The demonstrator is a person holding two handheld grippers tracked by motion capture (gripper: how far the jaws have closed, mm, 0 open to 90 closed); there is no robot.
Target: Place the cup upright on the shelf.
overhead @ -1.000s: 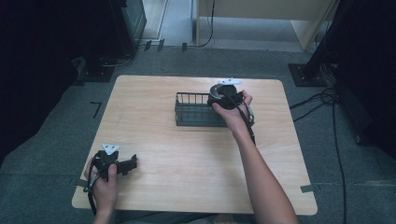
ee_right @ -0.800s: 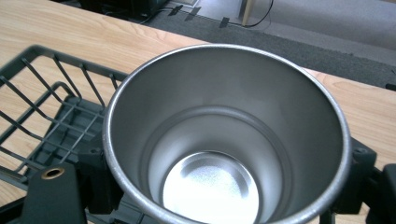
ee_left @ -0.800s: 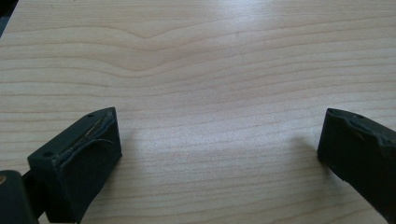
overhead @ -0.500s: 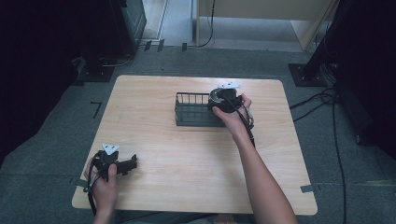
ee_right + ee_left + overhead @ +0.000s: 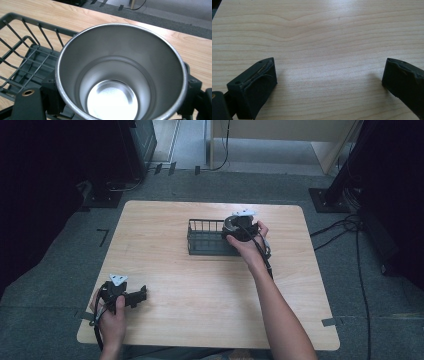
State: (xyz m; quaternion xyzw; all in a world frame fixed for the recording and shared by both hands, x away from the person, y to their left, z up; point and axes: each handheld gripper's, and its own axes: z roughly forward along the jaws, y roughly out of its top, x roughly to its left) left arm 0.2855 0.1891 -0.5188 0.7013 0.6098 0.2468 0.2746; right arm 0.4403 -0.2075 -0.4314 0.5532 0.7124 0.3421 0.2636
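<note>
Right gripper [image 5: 239,227] clamps the shiny steel cup [image 5: 121,72], upright, over the right end of the black wire basket [image 5: 207,240] at the far side; setting it down remains. Left gripper [image 5: 131,296] rests released, near-left.

Both forearms are bare, no sleeves showing. The black two-jaw left gripper [image 5: 131,296] carries a grey three-cornered plate [image 5: 118,279] on top and trails a black cable [image 5: 98,330]; its blocky jaws have small screw holes, one pad edge frayed. The matching right gripper [image 5: 241,226] has a brass-coloured screw [image 5: 27,93]
</note>
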